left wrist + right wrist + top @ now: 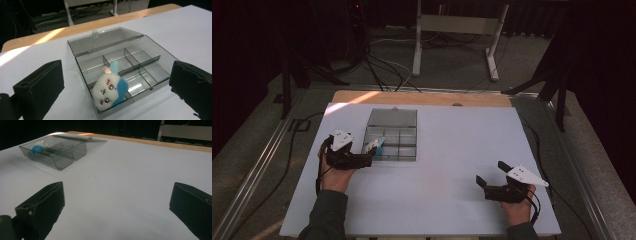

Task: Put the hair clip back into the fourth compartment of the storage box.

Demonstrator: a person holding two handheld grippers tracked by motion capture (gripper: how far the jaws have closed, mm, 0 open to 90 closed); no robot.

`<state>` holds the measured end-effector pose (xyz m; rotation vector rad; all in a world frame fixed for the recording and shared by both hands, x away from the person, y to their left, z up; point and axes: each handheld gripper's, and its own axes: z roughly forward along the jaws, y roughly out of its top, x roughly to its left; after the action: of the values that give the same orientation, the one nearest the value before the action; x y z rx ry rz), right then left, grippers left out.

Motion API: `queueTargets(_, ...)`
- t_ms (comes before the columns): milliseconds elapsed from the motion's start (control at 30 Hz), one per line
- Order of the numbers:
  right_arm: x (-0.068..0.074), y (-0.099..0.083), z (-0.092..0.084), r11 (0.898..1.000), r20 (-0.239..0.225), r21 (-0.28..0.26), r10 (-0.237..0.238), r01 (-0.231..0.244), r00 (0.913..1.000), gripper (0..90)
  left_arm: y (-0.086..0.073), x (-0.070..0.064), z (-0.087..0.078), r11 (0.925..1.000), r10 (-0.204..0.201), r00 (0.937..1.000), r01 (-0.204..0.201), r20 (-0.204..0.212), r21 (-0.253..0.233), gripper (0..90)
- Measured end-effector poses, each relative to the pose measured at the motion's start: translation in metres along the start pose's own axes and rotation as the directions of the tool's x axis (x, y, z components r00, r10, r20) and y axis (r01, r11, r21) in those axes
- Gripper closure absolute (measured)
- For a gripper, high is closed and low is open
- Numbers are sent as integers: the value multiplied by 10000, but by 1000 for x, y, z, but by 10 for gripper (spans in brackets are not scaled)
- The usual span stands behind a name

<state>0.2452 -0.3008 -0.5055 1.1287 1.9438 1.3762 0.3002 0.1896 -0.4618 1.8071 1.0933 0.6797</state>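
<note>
Left gripper view: the plush toy (109, 91) sits in the clear box (160, 75). Both grippers are wide and hold nothing. The lid (105, 41) is not closed yet.

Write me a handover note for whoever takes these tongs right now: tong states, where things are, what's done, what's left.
Left tongs: open, empty, at the near left corner of the clear box.
Right tongs: open, empty, over bare table, well away from the box.
Plush toy: in the box's near left compartment, leaning on a divider, released.
Lid: open, lying flat behind.
Done: toy placed. Probably left: close the lid.
</note>
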Motion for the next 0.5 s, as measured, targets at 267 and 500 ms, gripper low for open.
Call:
queueTargets(267,1,0,0,10000,-5,-3,26,-26,10000,0,-9,-5,-16,9993,72,9997,-64,216,-365,8)
queueTargets(500,1,0,0,10000,-22,-14,14,-14,10000,0,-18,-8,-26,9985,81,9997,-67,250,-536,8)
